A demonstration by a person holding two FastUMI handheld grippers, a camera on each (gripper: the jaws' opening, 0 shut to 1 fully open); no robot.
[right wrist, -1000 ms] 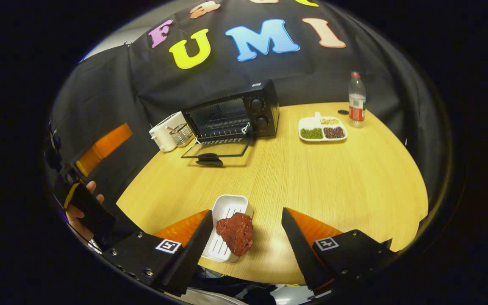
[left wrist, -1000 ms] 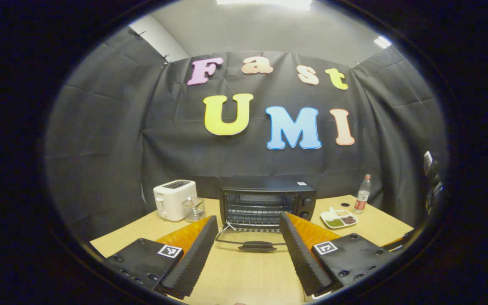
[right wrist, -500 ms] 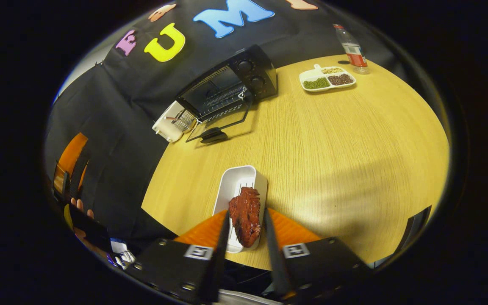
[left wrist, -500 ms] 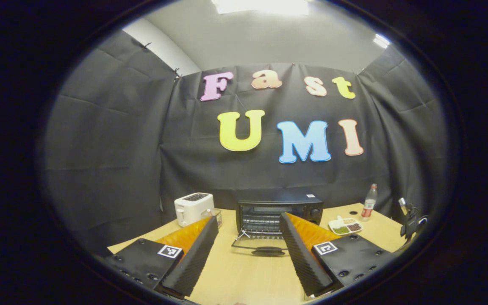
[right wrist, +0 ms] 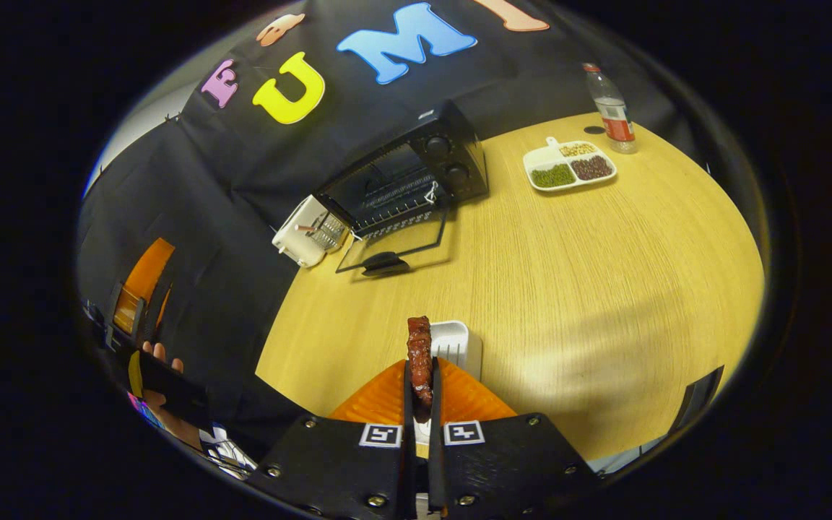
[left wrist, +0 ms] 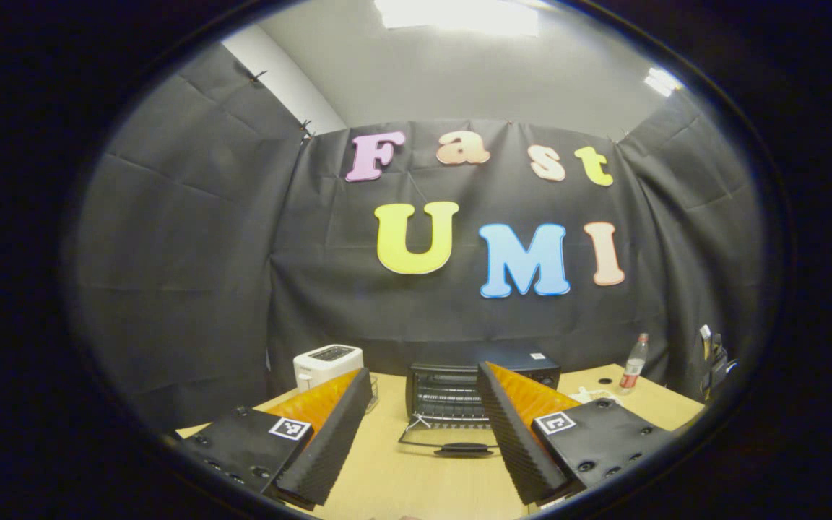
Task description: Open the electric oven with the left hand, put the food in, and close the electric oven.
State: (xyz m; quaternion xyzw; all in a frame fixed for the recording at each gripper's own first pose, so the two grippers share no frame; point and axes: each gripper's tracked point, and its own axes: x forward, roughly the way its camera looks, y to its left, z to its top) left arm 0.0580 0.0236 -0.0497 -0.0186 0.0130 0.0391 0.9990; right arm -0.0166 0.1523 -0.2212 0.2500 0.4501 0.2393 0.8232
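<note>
The black electric oven (left wrist: 452, 390) (right wrist: 416, 184) stands at the back of the wooden table with its glass door (right wrist: 394, 245) folded down flat. In the left gripper view my left gripper (left wrist: 423, 440) is open, well back from the oven and empty. In the right gripper view my right gripper (right wrist: 422, 383) is shut on a dark red piece of meat (right wrist: 419, 354), held edge-up above the white tray (right wrist: 456, 343) near the table's front edge. The other gripper and the hand holding it (right wrist: 152, 347) show at the far left of that view.
A white toaster (right wrist: 300, 235) (left wrist: 326, 363) stands left of the oven, with a clear holder (right wrist: 329, 230) beside it. A divided white dish of beans (right wrist: 568, 167) and a water bottle (right wrist: 611, 108) (left wrist: 633, 361) sit at the back right. Bare tabletop (right wrist: 568, 289) lies between tray and oven.
My right gripper closed on the meat and lifted it off the white tray. My left gripper drew back from the oven and tilted upward, staying open.
</note>
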